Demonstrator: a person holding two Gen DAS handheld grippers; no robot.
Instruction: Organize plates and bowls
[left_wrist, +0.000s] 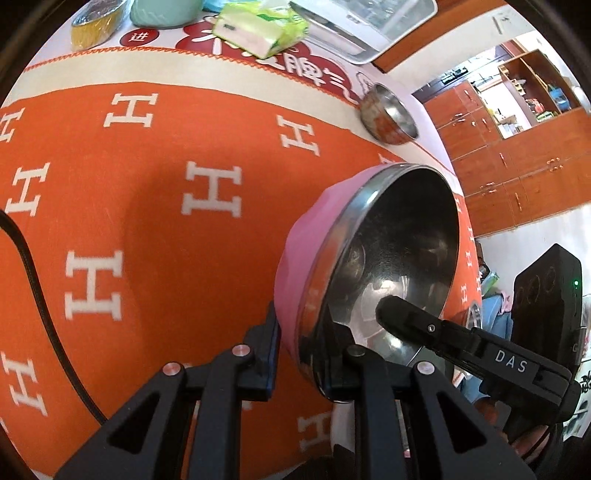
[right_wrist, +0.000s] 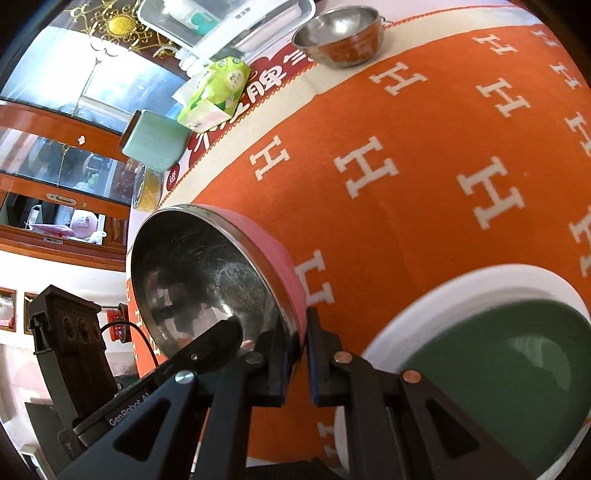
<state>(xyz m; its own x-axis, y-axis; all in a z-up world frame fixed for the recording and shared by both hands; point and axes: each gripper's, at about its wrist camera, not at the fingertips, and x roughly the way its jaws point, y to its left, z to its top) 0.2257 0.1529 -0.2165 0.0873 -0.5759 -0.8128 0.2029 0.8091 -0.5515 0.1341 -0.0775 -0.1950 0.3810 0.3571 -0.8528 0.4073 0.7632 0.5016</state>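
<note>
A pink bowl (left_wrist: 310, 236) (right_wrist: 273, 251) with a steel inside hangs tilted above the orange cloth, held from two sides. My left gripper (left_wrist: 306, 354) is shut on its near rim. My right gripper (right_wrist: 299, 362) is shut on the opposite rim, one finger (left_wrist: 402, 317) reaching inside the bowl. The left gripper's finger (right_wrist: 218, 339) shows inside the bowl too. A small steel bowl (left_wrist: 388, 114) (right_wrist: 340, 33) with an orange outside stands at the cloth's far edge. A green dish (right_wrist: 498, 369) sits in a white plate (right_wrist: 406, 317), close to the right gripper.
At the table's back stand a green tissue pack (left_wrist: 258, 29) (right_wrist: 214, 92), a mint container (left_wrist: 162, 13) (right_wrist: 155, 140), a yellow foil tin (left_wrist: 96, 26) and a metal tray (left_wrist: 365, 22) (right_wrist: 221, 18). A black cable (left_wrist: 37, 295) crosses the cloth (left_wrist: 147, 184). Wooden cabinets (left_wrist: 517, 155) lie beyond the table.
</note>
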